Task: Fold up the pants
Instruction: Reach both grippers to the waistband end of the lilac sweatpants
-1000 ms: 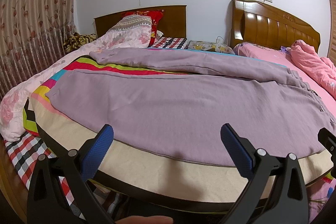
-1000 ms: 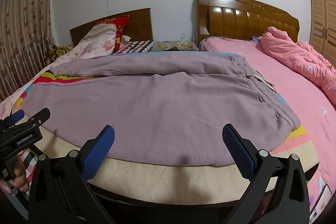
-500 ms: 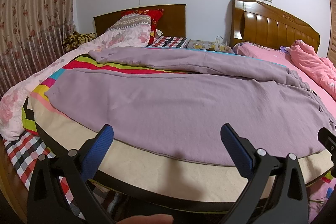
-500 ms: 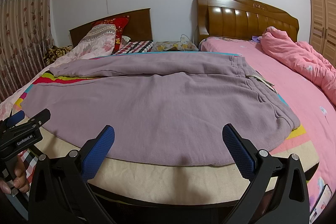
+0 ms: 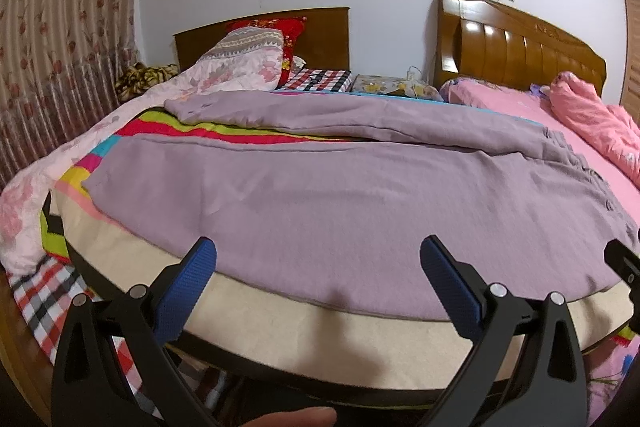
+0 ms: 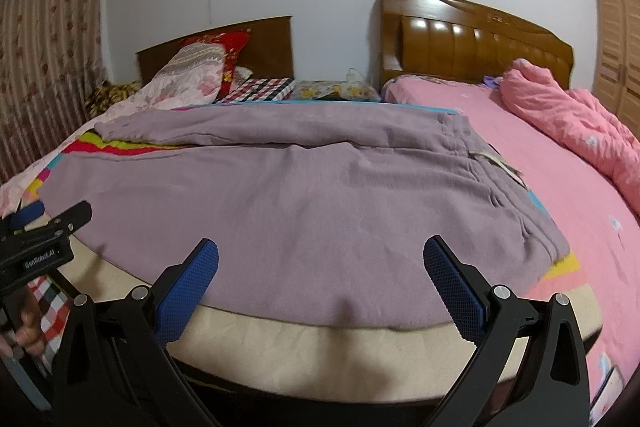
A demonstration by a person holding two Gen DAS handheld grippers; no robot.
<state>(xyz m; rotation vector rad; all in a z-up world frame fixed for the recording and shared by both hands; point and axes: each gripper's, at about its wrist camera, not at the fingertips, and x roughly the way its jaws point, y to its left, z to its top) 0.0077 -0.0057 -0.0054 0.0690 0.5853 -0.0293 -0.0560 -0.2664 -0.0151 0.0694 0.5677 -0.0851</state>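
Mauve sweatpants (image 5: 340,195) lie spread flat on the bed, legs pointing left and waistband to the right; they also show in the right wrist view (image 6: 300,195). The near leg lies along the bed's front edge, the far leg behind it. My left gripper (image 5: 320,267) is open and empty, just short of the near leg's front hem. My right gripper (image 6: 320,269) is open and empty near the pants' front edge. The left gripper also shows at the left of the right wrist view (image 6: 44,223).
A striped multicoloured sheet (image 5: 240,135) lies under the pants. A floral quilt (image 5: 224,75) and pillows are at the back left, a pink blanket (image 6: 580,123) on the pink bed to the right. Two wooden headboards (image 6: 472,35) stand against the wall.
Both grippers have crept slightly forward toward the bed; the pants have not moved and both grippers stay open.
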